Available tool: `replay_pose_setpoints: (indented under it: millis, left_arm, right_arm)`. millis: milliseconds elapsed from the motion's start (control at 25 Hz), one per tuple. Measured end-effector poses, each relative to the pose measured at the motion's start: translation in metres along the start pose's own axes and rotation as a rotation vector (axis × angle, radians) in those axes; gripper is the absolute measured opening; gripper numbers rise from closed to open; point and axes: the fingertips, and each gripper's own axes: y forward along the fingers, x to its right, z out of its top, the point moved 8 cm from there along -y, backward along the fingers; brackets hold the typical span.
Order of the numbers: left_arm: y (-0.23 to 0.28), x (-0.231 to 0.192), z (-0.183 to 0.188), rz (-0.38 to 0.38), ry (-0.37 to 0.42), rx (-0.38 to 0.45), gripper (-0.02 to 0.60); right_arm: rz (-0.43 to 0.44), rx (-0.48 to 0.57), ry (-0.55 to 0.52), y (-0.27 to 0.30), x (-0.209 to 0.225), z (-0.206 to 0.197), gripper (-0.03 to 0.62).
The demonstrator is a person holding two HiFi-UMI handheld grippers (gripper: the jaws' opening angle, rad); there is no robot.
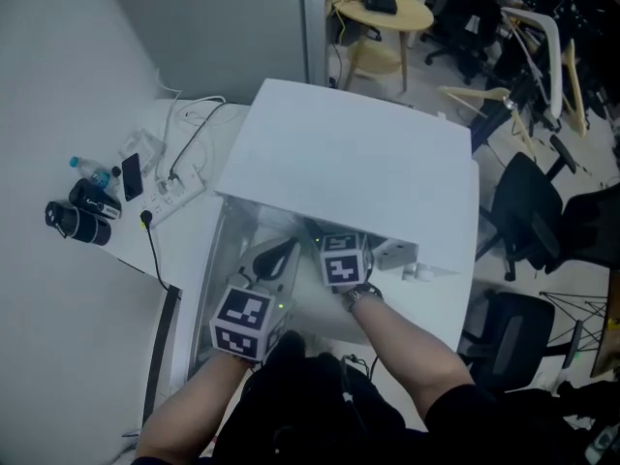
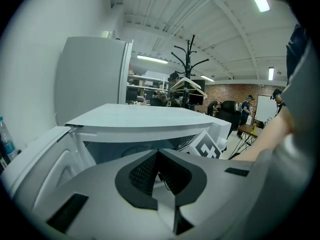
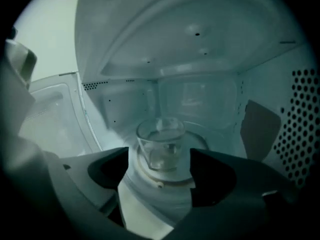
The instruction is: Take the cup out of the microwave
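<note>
Clear glass cup standing inside open microwave, right gripper wide apart before it, left gripper closed

An open-plan office or studio workspace was shown. A white microwave was set on a white table. Beyond the microwave, a round wooden side table bearing a black router was seen. To the microwave's right, black swivel chairs were ranged. To its left, a power strip, a phone and a water bottle were laid out. Behind the microwave, in the left gripper view, a coat stand hung with hangers, a brick wall, a whiteboard and strip lights under a vaulted ceiling were seen, with several people in the background.
</note>
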Motion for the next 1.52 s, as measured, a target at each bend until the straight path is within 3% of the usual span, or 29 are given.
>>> replay_pose_setpoints:
  millis: [760,880,920,1520]
  left_arm:
    - [0.003,-0.013,-0.001,0.006,0.017,-0.031,-0.006]
    - [0.006,-0.013,-0.003,0.011,0.018,-0.047,-0.005]
    - [0.006,-0.013,-0.003,0.011,0.019,-0.048,-0.006]
    - [-0.006,0.002,-0.002,0.022,0.026,-0.023,-0.005]
  right_arm:
    - [-0.045,0.042,-0.037,0.027,0.005,0.011,0.416]
    - [-0.033,0.039,-0.055,0.027,0.002,0.011,0.384]
    - [-0.029,0.040,-0.063,0.026,0.001,0.011,0.338]
    - [0.013,0.057,-0.066,0.001,-0.002,-0.002,0.337]
